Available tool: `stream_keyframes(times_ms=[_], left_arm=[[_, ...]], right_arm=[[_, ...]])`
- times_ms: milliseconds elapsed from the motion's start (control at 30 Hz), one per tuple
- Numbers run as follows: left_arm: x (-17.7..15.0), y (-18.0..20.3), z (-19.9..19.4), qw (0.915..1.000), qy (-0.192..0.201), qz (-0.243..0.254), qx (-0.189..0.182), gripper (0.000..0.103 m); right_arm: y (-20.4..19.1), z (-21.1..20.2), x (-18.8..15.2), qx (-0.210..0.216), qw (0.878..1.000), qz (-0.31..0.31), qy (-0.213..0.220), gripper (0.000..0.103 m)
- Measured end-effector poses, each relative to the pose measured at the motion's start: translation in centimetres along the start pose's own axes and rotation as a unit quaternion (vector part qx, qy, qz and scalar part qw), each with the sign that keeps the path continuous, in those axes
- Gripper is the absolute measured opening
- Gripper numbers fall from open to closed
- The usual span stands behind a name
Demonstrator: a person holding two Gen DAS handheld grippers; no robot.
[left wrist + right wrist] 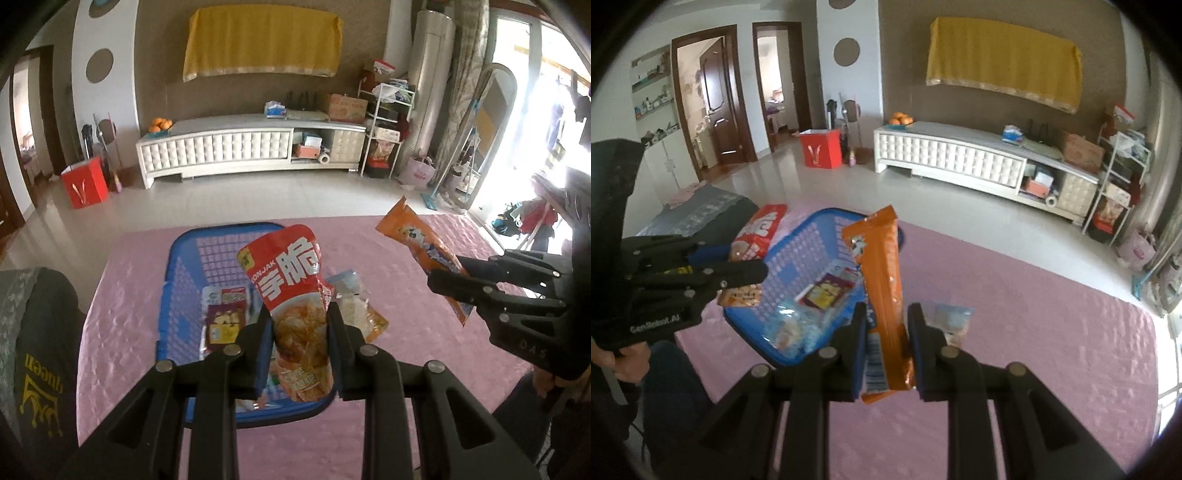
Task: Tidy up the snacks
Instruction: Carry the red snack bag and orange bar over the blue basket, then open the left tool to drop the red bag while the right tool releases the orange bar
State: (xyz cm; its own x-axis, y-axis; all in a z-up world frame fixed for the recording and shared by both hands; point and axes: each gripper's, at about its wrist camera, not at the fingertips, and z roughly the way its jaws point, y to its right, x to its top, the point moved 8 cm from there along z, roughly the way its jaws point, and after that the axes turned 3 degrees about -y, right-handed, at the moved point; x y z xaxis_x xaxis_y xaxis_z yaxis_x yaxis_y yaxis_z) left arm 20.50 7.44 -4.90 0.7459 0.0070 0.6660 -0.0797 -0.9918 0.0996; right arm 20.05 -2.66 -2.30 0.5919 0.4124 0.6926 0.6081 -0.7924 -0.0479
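Pink quilted tablecloth is seen under a blue mesh basket, with a white TV cabinet behind. The left gripper is clamped on a red konjac snack bag, held upright above the basket. The right gripper is closed on an orange snack stick pack, raised beside the basket. Smaller packets are noted inside the basket; one clear packet lies on the cloth beside it.

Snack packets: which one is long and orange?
The long orange packet, held up between the right gripper's fingers; the left gripper holds a wider red pouch.
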Motion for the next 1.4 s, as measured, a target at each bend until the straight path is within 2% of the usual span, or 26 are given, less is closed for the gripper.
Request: stream_keyframes(times_ms=[100,267,433,633,833,900,967,1000,1067,1200,1400], left_arm=[[-0.4,-1.5,0.7,0.9999,-0.009,-0.005,0.012,0.024],[-1.1,-3.6,2.0,0.9996,-0.022,-0.015,0.006,0.024],[-2.0,-4.2,4.2,0.9982,-0.053,-0.015,-0.021,0.024],[-3.9,-2.4,7.7,0.9939,-0.096,0.001,-0.055,0.025],[-5.4,-0.5,10.3,0.9886,-0.123,0.008,-0.086,0.026],[-6.0,-0.1,10.9,0.9878,-0.135,0.014,-0.076,0.035],[-6.5,0.0,11.2,0.9864,-0.142,0.016,-0.081,0.044],[-6.7,0.1,11.3,0.9861,-0.146,0.016,-0.079,0.045],[-6.8,-0.5,10.9,0.9865,-0.145,0.014,-0.075,0.049],[-5.9,-1.5,8.7,0.9903,-0.12,0.007,-0.069,0.049],[-4.3,-4.6,5.7,0.9962,-0.082,-0.007,-0.031,0.049]], right_arm=[[-1.3,1.6,0.3,0.009,1.0,-0.004,-0.011,0.025],[-3.2,4.1,0.6,0.016,0.999,-0.015,-0.029,0.025],[-3.5,5.5,0.1,0.014,0.999,-0.018,-0.045,0.025],[-2.4,6.8,-0.7,0.004,0.998,-0.002,-0.065,0.025],[-1.7,6.1,-1.4,-0.005,0.998,0.012,-0.066,0.025],[-1.6,5.7,-1.6,-0.008,0.998,0.017,-0.064,0.025],[-1.5,5.3,-1.7,-0.009,0.998,0.02,-0.062,0.025],[-1.3,5.0,-1.7,-0.009,0.998,0.021,-0.06,0.025],[-1.2,4.6,-1.7,-0.009,0.998,0.023,-0.056,0.025],[-1.5,3.7,-1.3,0.0,0.998,0.028,-0.048,0.025],[-2.4,4.4,-0.3,0.0,0.999,0.013,-0.051,0.025]])
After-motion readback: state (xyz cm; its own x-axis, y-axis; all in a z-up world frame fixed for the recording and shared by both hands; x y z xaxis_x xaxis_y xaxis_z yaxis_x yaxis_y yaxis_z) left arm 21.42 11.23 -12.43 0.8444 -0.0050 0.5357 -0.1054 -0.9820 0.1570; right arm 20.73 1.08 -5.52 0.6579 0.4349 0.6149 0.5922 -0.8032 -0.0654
